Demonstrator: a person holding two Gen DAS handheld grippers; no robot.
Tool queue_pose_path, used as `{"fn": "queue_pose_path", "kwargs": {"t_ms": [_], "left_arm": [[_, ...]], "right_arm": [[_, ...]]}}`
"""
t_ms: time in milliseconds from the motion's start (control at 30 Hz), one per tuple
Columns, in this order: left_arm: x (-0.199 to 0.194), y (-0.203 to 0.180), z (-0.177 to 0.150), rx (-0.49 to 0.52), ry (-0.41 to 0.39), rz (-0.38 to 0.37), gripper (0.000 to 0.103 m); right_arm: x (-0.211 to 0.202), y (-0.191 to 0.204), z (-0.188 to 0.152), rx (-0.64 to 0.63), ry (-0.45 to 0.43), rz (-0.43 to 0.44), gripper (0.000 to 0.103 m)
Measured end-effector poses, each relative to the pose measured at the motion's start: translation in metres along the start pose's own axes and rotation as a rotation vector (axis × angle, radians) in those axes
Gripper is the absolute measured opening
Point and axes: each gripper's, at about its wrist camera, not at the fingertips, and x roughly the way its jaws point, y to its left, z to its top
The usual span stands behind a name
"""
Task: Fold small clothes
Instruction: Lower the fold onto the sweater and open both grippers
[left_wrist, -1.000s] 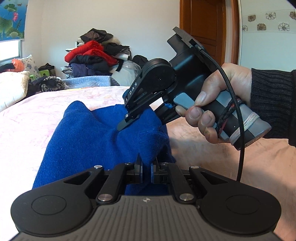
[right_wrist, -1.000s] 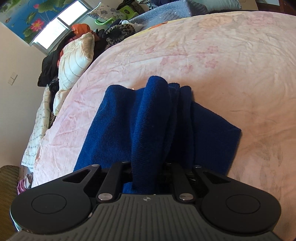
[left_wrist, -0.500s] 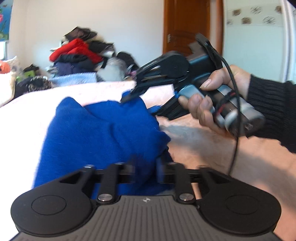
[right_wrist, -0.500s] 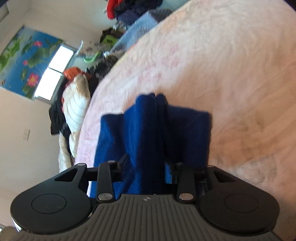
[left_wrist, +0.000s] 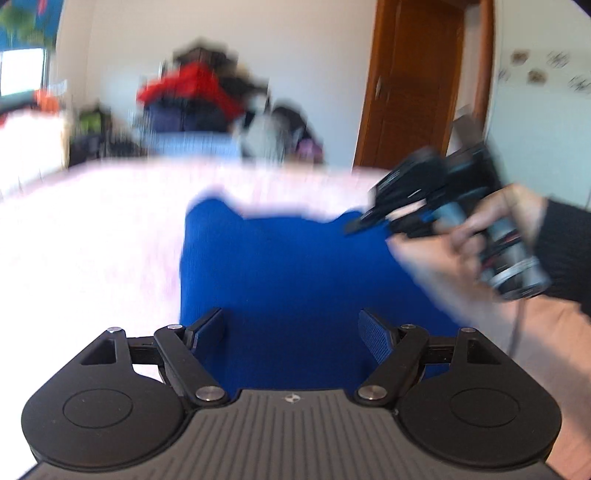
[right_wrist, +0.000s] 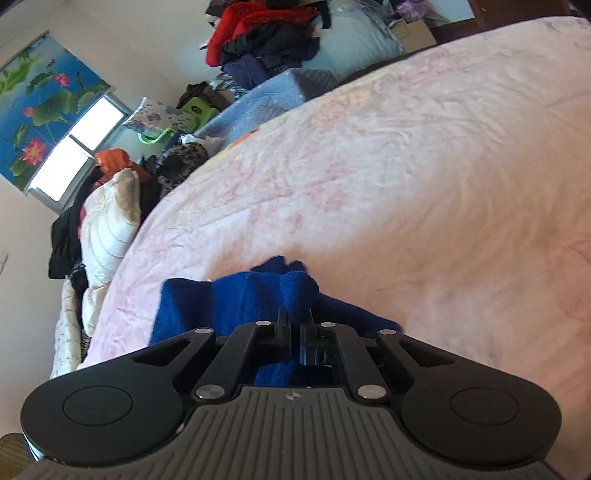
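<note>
Blue knit garment (right_wrist: 236, 299) lies on pink bedspread (right_wrist: 406, 177), pinched by right tool (right_wrist: 294, 325)

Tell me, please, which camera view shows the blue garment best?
The left wrist view: the blue garment fills the middle with its outline visible, though blurred. The right wrist view shows only a bunched part, pinched by the right gripper and partly hidden behind it.

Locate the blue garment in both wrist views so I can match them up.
Left wrist view: the blue garment fills the centre, lying on the pink bedspread, reaching down between the opening left tool jaws.
Right wrist view: it sits low and left of centre, a fold pinched in the right tool.
Shared landmark: the red-topped clothes pile by the far wall.
</note>
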Motion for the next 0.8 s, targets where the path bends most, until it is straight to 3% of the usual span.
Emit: {"fn": "queue_pose_path", "kwargs": {"t_ms": [67,200,267,333,400,500,667,800], "left_arm": [[0.014,0.006,-0.008,-0.015,0.048,0.01,0.079],[0.017,0.0,-0.015,0.064,0.024,0.04,0.08],[0.013,0.002,-0.013,0.035,0.024,0.029,0.08],[-0.002,0.012,-0.009,-0.028,0.013,0.021,0.08],[-0.012,0.024,-0.003,-0.069,0.0,0.028,0.08],[-0.017,0.033,0.001,-0.076,-0.001,0.058,0.081],[-0.041,0.021,-0.014,0.065,-0.023,0.015,0.081],[-0.052,0.005,-0.037,0.187,0.007,0.087,0.081]], "right_arm": [[0.001,-0.021,-0.009,0.042,0.006,-0.02,0.004],[-0.003,-0.03,-0.019,0.087,-0.027,0.021,0.007],[-0.004,-0.03,-0.018,0.136,-0.034,0.05,0.027],[-0.018,-0.03,-0.02,0.197,-0.05,0.102,0.04],[-0.042,-0.023,-0.028,0.173,-0.058,0.164,0.043],[-0.072,-0.015,-0.054,0.113,0.006,0.204,0.046],[-0.094,-0.001,-0.105,0.037,0.118,0.194,0.046],[-0.1,0.005,-0.121,0.054,0.128,0.232,0.046]]}}
